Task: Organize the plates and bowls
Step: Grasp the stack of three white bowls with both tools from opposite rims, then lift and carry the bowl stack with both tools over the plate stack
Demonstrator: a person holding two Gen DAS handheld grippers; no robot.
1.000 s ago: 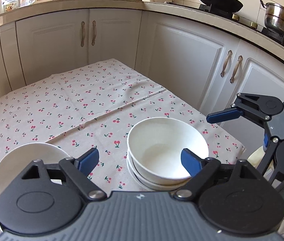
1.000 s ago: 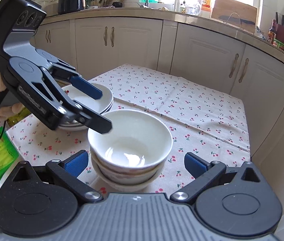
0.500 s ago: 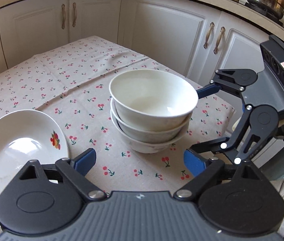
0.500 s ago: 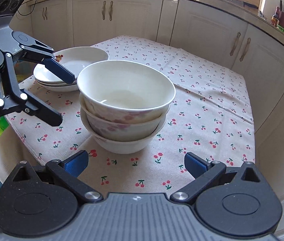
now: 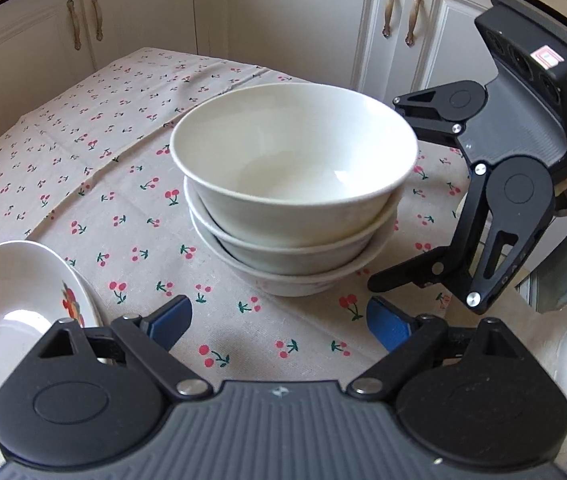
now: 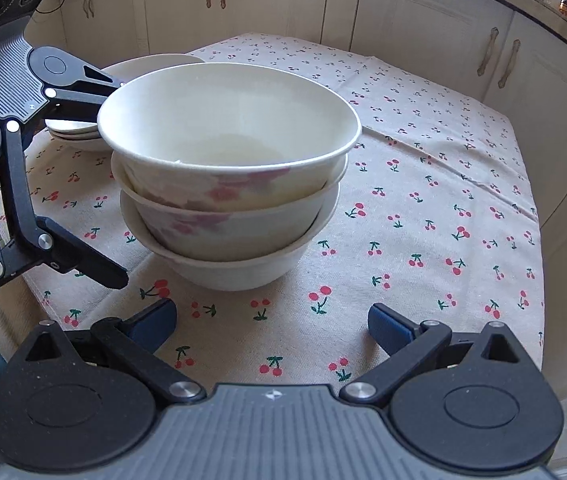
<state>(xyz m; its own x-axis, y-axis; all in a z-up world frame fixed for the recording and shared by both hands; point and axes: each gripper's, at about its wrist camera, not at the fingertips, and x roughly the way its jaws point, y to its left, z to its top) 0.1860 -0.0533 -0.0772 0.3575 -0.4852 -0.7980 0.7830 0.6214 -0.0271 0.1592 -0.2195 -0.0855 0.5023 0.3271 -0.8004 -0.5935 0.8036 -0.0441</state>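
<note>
Left wrist view: left gripper (image 5: 279,320) spread wide, blue-padded fingers (image 5: 171,316) low over the cherry-print tablecloth (image 5: 83,168), nothing between them; jaws opening further within the last second, now steady. Straight ahead of the fingertips, just beyond them: stack of three nested white ceramic bowls (image 5: 291,196), upright on the cloth, not touched by this claw. To the left of the left finger and partly under it: white shallow plate with a fruit motif (image 5: 15,304), resting on the cloth at the table edge. To the right and ahead: right gripper (image 5: 395,196), black jaws spread around the right side of the bowl stack, upper jaw by the top bowl's rim, lower jaw down near the bottom bowl; contact with the bowls cannot be told. White cabinet doors with brass handles (image 5: 399,12) behind the table. Right wrist view: right gripper (image 6: 271,324) also spread, blue pads clear of everything, only cloth between them. Bowl stack (image 6: 227,176) directly ahead of the fingertips, pink print on the middle bowl's wall. Left gripper (image 6: 117,178) at the left of the stack, one jaw at the top rim, the other low beside the bottom bowl. Plates (image 6: 79,128) behind that jaw, stacked, mostly hidden.
</note>
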